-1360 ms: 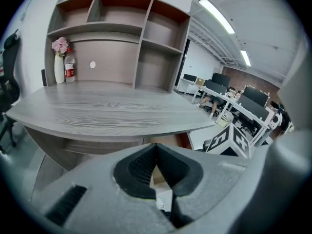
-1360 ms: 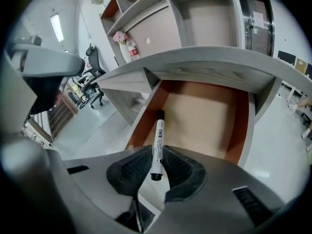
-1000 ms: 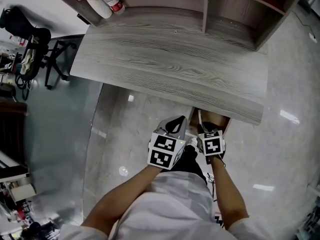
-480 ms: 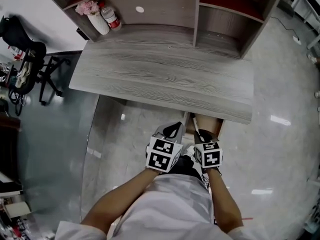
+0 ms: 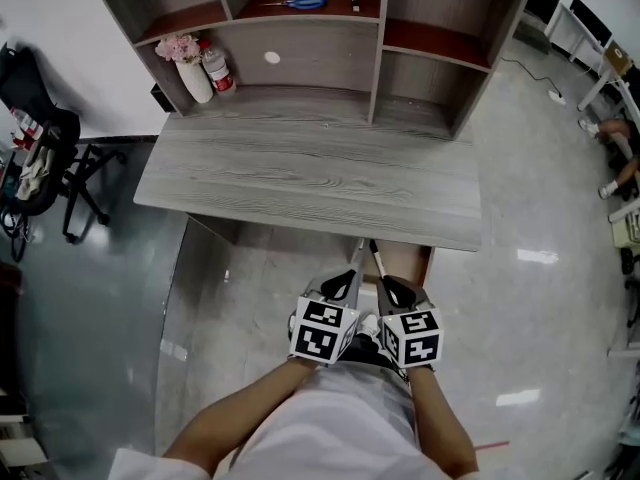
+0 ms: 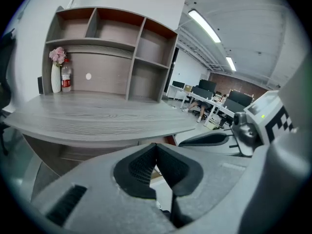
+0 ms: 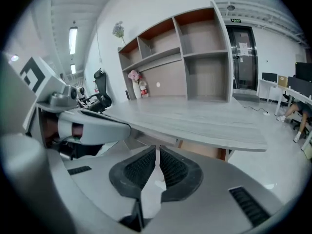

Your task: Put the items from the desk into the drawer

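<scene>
The grey wooden desk [image 5: 310, 173] has a bare top; only a white vase of pink flowers [image 5: 190, 68] and a red-labelled bottle [image 5: 216, 68] stand at its back left. Blue scissors [image 5: 300, 1] lie on the hutch shelf above. Under the desk's right front a brown drawer [image 5: 402, 261] shows a little. My left gripper [image 5: 350, 276] and right gripper [image 5: 380, 278] hang side by side in front of the desk edge, below the top. Both are shut and hold nothing. The left gripper view shows the vase [image 6: 56, 74] and bottle [image 6: 67, 78] far off.
A black office chair with a bag [image 5: 40, 138] stands on the glossy floor left of the desk. A seated person's legs [image 5: 615, 158] show at the far right. Office workstations [image 6: 214, 101] fill the room to the right.
The head view has pulled back and tilted up, so the hutch shelves and scissors now show. Both grippers have moved closer together and sit lower in the view.
</scene>
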A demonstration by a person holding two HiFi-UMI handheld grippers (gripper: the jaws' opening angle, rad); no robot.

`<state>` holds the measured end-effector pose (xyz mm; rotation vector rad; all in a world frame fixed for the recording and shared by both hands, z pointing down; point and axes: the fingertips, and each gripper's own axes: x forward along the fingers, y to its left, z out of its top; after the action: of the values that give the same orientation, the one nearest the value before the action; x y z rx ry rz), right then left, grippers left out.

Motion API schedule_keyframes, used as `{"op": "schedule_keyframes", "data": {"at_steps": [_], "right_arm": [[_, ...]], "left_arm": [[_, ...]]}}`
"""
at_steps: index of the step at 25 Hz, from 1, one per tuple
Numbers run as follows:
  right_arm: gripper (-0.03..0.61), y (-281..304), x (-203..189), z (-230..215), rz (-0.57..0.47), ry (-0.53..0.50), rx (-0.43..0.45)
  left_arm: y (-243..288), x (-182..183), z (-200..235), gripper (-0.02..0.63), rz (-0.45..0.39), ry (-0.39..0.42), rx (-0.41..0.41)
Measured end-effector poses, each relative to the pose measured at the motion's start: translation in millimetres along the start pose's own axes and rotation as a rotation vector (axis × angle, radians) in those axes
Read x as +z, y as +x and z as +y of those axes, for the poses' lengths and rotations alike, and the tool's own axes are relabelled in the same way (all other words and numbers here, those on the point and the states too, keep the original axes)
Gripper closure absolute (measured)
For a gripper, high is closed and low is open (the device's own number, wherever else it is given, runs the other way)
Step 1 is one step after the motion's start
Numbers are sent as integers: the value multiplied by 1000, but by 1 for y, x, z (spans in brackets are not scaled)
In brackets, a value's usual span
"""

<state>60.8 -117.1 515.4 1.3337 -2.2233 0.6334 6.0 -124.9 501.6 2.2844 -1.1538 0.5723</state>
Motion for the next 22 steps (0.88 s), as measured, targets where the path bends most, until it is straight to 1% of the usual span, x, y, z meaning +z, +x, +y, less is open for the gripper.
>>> {"op": "schedule_keyframes", "data": {"at_steps": [3, 7, 9, 14, 22], "right_arm": [[566, -13, 10, 13, -48, 16, -6], [577, -25, 14, 23, -79, -14, -26], [577, -29, 18, 24, -100, -19, -39], [577, -34, 18, 22, -131, -10, -58], [577, -29, 21, 22, -132, -8, -52]], "left_arm": [[-12, 3, -9, 611, -36, 3, -8], [-20, 6, -24, 611, -71, 60, -23], [-22, 9, -26, 611, -82, 73, -23], [-21, 3, -23, 611, -78, 54, -22], [-20, 3, -20, 611, -69, 49, -24]]}}
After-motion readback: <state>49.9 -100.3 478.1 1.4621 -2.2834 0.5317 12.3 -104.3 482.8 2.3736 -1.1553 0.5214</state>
